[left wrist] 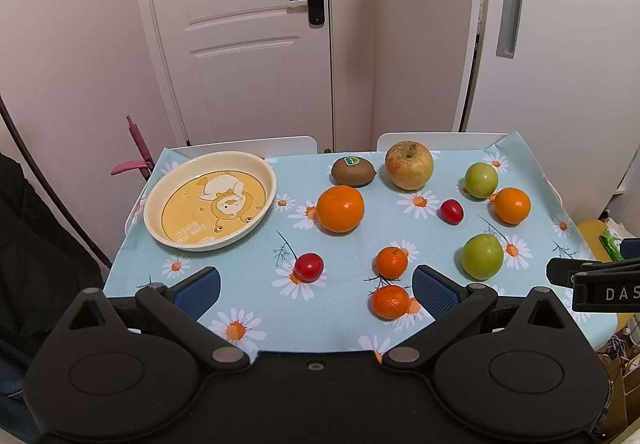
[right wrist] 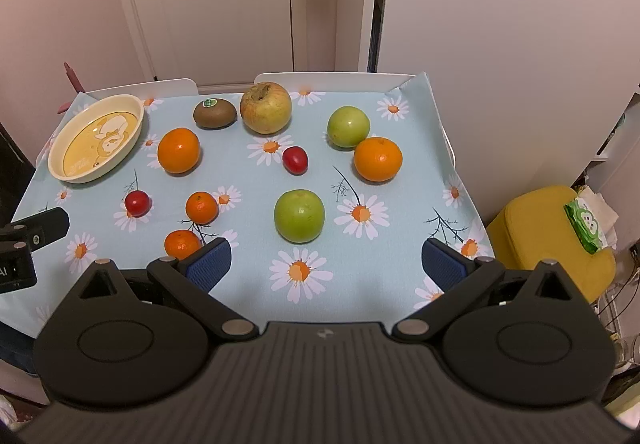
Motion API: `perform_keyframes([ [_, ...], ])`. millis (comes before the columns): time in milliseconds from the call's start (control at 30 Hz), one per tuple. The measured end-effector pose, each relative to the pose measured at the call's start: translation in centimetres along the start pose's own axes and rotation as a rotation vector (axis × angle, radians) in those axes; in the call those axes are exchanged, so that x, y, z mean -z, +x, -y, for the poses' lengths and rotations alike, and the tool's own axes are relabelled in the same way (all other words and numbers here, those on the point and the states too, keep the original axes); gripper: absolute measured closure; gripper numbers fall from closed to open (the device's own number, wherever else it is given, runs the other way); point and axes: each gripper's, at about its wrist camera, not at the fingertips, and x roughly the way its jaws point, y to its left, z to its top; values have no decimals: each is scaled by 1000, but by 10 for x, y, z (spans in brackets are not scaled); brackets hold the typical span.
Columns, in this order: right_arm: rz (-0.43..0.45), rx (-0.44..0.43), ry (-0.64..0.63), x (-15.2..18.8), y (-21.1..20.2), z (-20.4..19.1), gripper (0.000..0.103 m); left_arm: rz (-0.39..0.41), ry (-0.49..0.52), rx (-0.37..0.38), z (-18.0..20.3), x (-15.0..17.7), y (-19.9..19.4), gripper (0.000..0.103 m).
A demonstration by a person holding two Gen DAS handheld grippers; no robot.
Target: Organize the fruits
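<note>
Left gripper (left wrist: 316,294) and right gripper (right wrist: 326,264) both spread wide, gripping nothing, hovering over near edge of daisy tablecloth (right wrist: 248,180). Yellow plate (left wrist: 152,200) at far left, bare. Fruits loose on cloth: kiwi (left wrist: 353,171) beside yellowish apple (left wrist: 409,165) at back, big orange (left wrist: 340,209) just in front. Green apple (right wrist: 299,216) ahead of right gripper. Two small mandarins (left wrist: 391,262) near left gripper's right finger. Cherry tomato (left wrist: 309,267) between left gripper's fingers, further out.
</note>
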Motion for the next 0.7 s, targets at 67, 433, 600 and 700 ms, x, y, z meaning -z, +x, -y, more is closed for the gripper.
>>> perform_keyframes([
  [67, 0, -1, 0, 0, 0, 0, 0, 0, 0, 0, 0, 0, 0, 0],
  [433, -5, 7, -9, 0, 6, -4, 0, -35, 25, 9, -6, -4, 12, 0],
  [600, 19, -10, -15, 6, 13, -2, 0, -27, 92, 35, 0, -2, 25, 0],
  [700, 18, -23, -43, 10, 27, 0, 0, -7, 129, 62, 9, 5, 36, 0],
])
